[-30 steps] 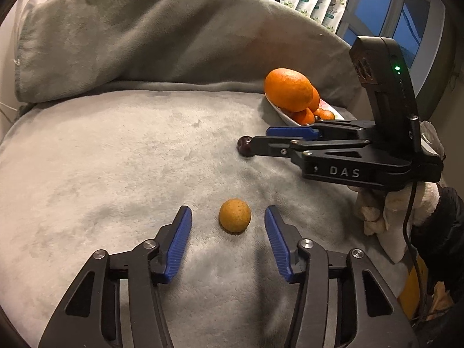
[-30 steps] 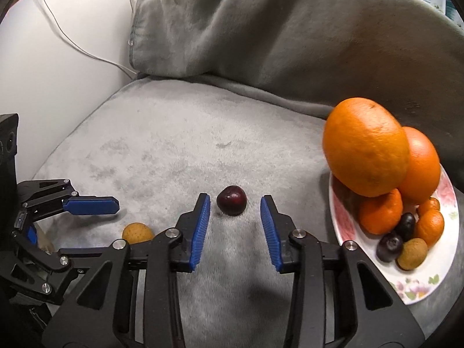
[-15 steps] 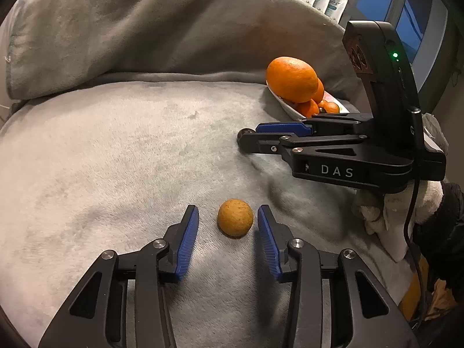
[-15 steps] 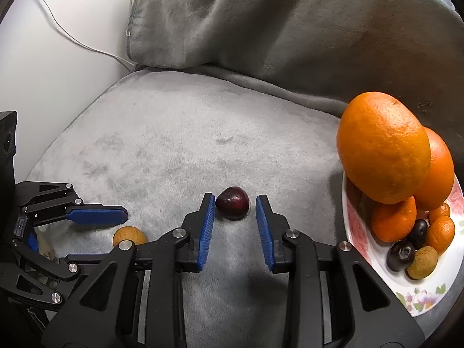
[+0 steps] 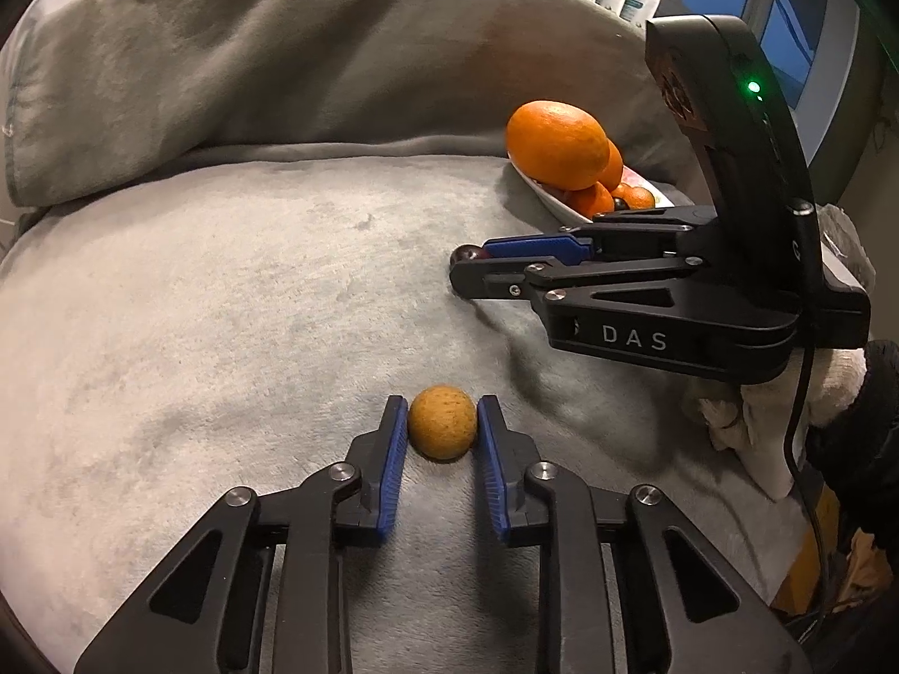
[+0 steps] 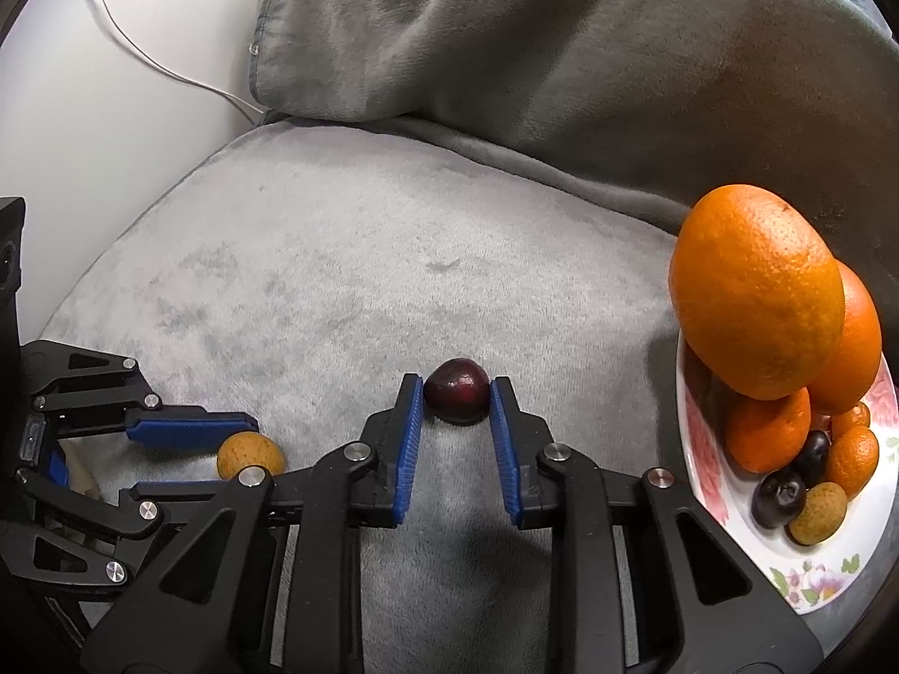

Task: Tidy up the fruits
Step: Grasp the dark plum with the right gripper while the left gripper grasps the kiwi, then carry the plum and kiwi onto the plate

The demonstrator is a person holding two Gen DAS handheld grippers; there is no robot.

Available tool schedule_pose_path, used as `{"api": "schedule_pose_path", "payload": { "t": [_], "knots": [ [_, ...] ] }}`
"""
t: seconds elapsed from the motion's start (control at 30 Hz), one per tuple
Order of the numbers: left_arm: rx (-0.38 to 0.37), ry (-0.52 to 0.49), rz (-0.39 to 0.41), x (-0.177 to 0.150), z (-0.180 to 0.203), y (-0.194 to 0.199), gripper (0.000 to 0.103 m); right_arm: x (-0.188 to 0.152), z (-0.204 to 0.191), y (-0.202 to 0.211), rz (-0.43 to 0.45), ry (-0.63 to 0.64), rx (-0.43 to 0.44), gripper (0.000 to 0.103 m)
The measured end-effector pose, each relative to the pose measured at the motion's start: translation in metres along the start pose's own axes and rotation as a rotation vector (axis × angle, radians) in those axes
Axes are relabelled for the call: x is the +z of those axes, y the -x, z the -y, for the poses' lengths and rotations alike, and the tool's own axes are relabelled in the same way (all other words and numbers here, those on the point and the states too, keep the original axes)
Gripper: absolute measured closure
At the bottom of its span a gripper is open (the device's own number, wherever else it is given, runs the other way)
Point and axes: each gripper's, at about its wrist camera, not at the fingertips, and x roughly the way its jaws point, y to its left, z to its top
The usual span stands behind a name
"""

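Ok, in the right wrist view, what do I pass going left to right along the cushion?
Left claw → small tan fruit → right claw closed on the dark cherry → flowered plate of fruit.

Grey blanket (image 6: 348, 281) open ahead; piled plate (image 6: 730, 528) blocks right, cushion (image 6: 562, 56) behind.

Right gripper (image 6: 455, 401): blue pads touching both sides of dark red cherry (image 6: 455, 390), resting on grey blanket (image 6: 348, 281). Left gripper (image 6: 247, 452), lower left: pads flanking small tan fruit (image 6: 250, 455). Floral plate (image 6: 809, 584), right edge: large orange (image 6: 756, 292) stacked atop smaller fruits.
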Motion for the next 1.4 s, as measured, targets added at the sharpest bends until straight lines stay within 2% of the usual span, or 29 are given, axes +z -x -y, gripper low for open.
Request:
{"api": "schedule_pose_path", "payload": {
  "t": [0.37, 0.77, 1.4],
  "knots": [
    [0.003, 0.004, 0.014, 0.000, 0.001, 0.004, 0.080, -0.001, 0.003, 0.008, 0.025, -0.017, 0.003, 0.078],
    [-0.016, 0.015, 0.058, 0.004, 0.007, 0.023, 0.080, -0.010, 0.015, 0.046, 0.093, -0.052, 0.016, 0.078],
    [-0.071, -0.056, 0.111, 0.031, 0.053, 0.025, 0.080, -0.037, 0.059, 0.105, 0.183, -0.134, -0.046, 0.078]
  ]
}}
